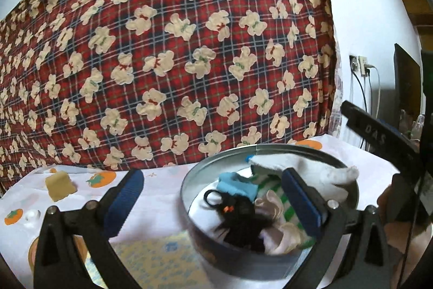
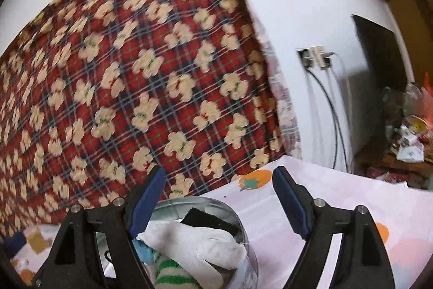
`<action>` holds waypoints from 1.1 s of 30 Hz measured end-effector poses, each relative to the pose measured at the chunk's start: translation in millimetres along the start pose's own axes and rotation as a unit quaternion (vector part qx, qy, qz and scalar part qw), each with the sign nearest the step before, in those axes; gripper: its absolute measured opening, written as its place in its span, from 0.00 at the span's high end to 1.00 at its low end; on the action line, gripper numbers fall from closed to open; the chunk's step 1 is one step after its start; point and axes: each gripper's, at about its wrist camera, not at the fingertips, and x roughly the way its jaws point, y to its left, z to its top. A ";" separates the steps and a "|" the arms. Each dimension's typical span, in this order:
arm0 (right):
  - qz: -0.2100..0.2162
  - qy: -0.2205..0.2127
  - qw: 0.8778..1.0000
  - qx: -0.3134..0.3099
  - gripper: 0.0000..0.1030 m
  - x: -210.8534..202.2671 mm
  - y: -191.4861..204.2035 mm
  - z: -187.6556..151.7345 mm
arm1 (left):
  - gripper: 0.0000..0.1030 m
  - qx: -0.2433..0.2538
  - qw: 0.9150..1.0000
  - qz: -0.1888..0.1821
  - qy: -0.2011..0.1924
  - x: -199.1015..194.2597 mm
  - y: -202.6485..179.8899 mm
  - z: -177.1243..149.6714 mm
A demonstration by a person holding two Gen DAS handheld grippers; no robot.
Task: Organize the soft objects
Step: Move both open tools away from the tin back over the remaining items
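Blue-padded fingers of the left gripper stand spread wide and empty, its right finger over a round metal tin on a fruit-print tablecloth. Inside the tin lie a fuzzy black toy, a blue cloth, a green-striped sock and a white glove draped over the rim. A yellow sponge block sits well apart to the left. Jaws of the right gripper also gape, holding nothing, above the tin's edge. Behind hangs a red plaid teddy-bear blanket.
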 end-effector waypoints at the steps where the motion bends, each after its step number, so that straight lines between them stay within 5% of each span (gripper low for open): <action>1: -0.006 0.001 1.000 0.004 0.20 -1.9 -0.1 -1.9 | 0.00 0.001 1.000 0.003 0.002 -2.1 2.3 -2.2; 13: -0.038 -0.012 0.999 -0.012 0.20 -46.1 18.5 -14.9 | 0.00 0.022 1.000 0.005 -0.004 -32.8 27.8 -17.6; 33: 0.016 -0.012 0.999 -0.035 0.20 -101.5 92.7 -42.2 | 0.00 -0.004 0.998 0.060 -0.012 -66.4 120.8 -31.8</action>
